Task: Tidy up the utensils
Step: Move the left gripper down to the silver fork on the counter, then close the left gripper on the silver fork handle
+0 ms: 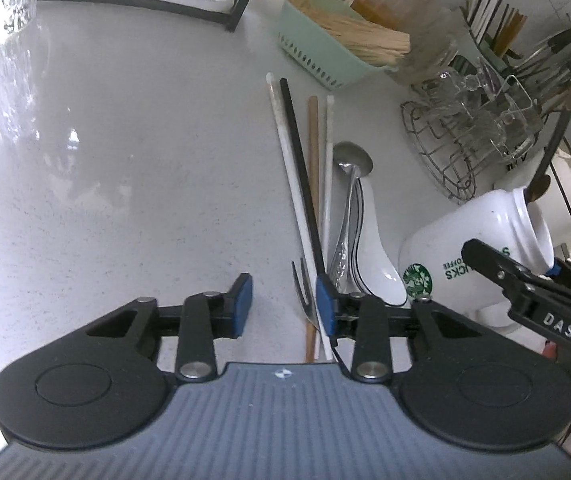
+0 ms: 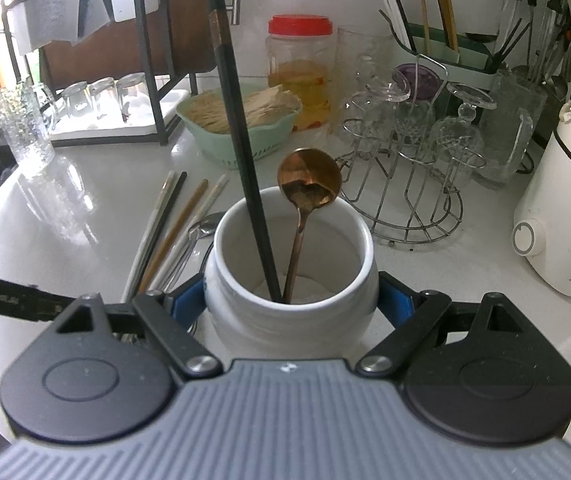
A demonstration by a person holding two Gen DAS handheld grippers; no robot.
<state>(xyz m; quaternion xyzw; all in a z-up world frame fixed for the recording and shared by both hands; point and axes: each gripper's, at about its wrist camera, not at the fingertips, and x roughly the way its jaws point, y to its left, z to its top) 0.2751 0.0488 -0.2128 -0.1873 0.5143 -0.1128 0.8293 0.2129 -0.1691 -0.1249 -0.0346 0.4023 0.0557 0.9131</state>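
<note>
Toward the desk's (image 2: 85, 216) back edge stand a red-lidded plastic jar (image 2: 299, 74), a wire glass rack (image 2: 409, 184) and a mint basket (image 2: 241, 128), perhaps of toothpicks; a white appliance (image 2: 561, 216) occupies the right edge.

Bright daylight, glare on countertop (image 1: 133, 128); sharp focus, fisheye bending at edges.

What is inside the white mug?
Inside the white mug stand a black chopstick and a copper spoon. Their lower ends are hidden behind the near rim.
</note>
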